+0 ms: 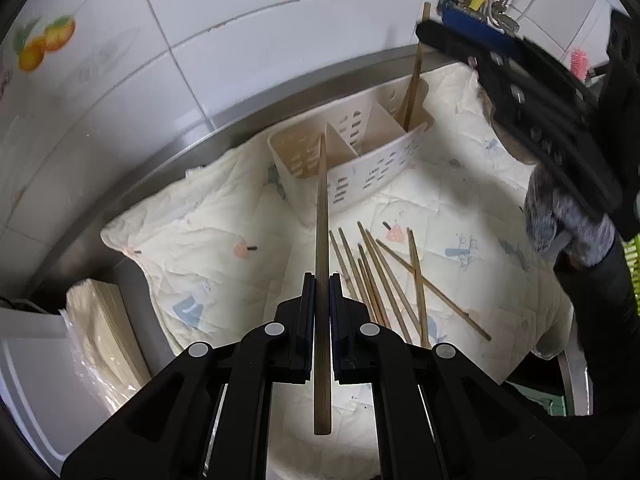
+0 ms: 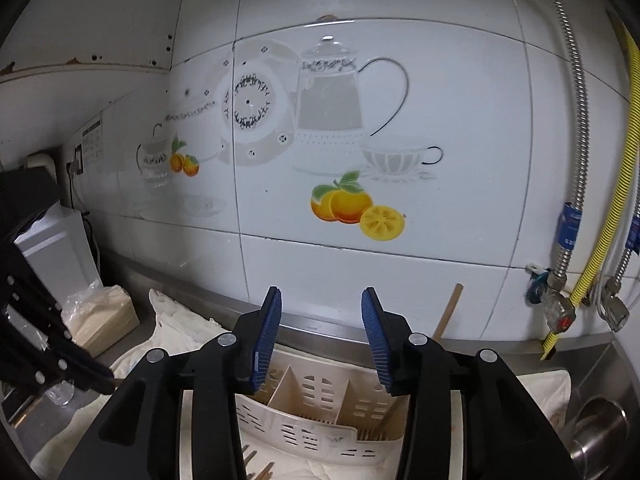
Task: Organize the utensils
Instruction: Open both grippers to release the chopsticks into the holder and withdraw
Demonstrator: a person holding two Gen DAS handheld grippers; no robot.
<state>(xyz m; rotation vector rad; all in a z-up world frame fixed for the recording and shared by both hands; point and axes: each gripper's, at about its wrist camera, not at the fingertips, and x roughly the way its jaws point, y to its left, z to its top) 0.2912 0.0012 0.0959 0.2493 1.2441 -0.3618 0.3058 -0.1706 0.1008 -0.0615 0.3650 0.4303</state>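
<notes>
Presently, the left gripper (image 1: 321, 280) points steeply down over the counter with its jaws clamped on a single wooden chopstick (image 1: 322, 240), which runs lengthwise between the pads and extends past the fingertips toward the utensil caddy (image 1: 376, 176). That caddy, a cream slotted plastic holder with three compartments, stands on a pale quilted cloth (image 1: 224, 248) spread over the stainless counter (image 1: 132, 184), close to the tiled wall (image 1: 200, 40). One standing chopstick (image 1: 416, 76) leans upright in the compartment at the caddy's far right end; the other two compartments show no contents in the left wrist view. A loose pile of chopsticks (image 1: 384, 280) lies on the cloth just in front of the caddy, several roughly parallel and a few crossed over them. The right gripper (image 2: 321, 340) is held above the caddy with its blue-padded jaws apart and nothing between them; in its own view the caddy sits directly below the fingers, and the standing chopstick rises just beside the right-hand finger, not touching it. A gloved hand (image 1: 568, 224) grips the right tool's handle at the right edge of the left wrist view. A wrapped stack of paper (image 1: 100, 332) rests on the counter to the left of the cloth.
</notes>
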